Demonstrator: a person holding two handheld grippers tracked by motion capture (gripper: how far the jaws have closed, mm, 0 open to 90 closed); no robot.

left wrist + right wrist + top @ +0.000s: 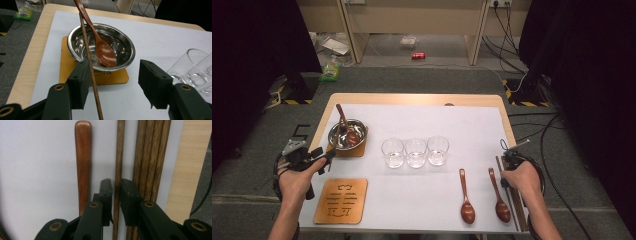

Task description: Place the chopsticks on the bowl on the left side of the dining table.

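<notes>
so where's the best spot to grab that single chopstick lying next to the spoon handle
Grip the single chopstick across its thin shaft, coming straight down from above. It lies flat on the mat, a narrow gap each side separating it from the spoon handle and the chopstick bundle. The right gripper already straddles it there.

I work in a recording lab: my table (412, 98) stands between black curtains (257, 50), cables (507, 30) trail over grey carpet (412, 77), hazard tape (292, 101) marks stand feet.
</notes>
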